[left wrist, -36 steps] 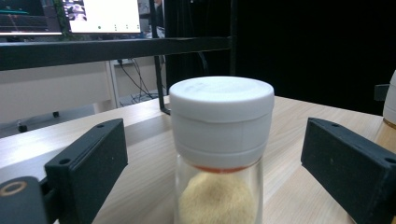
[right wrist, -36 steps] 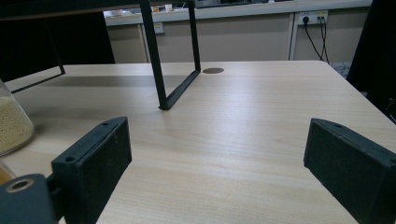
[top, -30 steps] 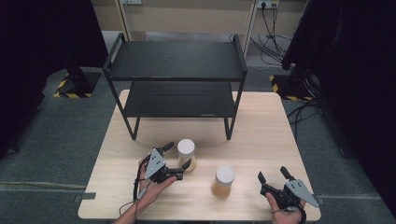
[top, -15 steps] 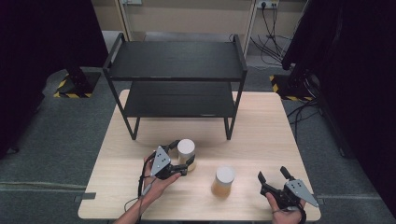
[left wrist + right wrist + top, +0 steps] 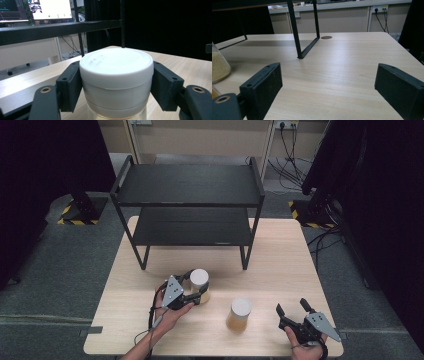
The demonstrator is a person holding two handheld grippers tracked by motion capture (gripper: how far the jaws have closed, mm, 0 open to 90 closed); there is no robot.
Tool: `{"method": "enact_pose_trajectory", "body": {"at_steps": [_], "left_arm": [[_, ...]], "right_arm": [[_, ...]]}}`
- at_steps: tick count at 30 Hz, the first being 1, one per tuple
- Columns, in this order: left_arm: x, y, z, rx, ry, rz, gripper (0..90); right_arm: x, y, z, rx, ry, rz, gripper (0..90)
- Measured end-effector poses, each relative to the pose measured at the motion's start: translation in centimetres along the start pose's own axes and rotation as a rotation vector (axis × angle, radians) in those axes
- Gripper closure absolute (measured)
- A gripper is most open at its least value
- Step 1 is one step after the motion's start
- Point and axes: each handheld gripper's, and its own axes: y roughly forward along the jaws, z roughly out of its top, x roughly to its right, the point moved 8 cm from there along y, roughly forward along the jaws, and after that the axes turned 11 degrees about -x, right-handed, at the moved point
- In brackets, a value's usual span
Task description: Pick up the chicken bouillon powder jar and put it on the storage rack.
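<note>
I see a light wooden table (image 5: 280, 255) on a grey floor (image 5: 55, 255). A black rack (image 5: 187, 195) with 2 shelves stands at the far edge of the tabletop. Behind it runs a pale wall (image 5: 205, 135) with a socket (image 5: 282, 125) and black cables (image 5: 287, 150). Dark curtains (image 5: 45, 160) hang at both sides.

Light wooden bench (image 5: 280, 255); black two-tier rack (image 5: 190, 195) standing at its far side; two white-lidded jars on the bench, left jar (image 5: 199, 285), right jar (image 5: 240, 314), well apart.
</note>
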Motion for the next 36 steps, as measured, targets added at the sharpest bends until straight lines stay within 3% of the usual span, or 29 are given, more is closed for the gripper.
{"method": "enact_pose_trajectory", "body": {"at_steps": [36], "left_arm": [[0.01, -0.37, 0.62, -0.026, -0.041, 0.005, 33.7]], "right_arm": [[0.02, -0.01, -0.02, 0.002, 0.003, 0.000, 7.8]]}}
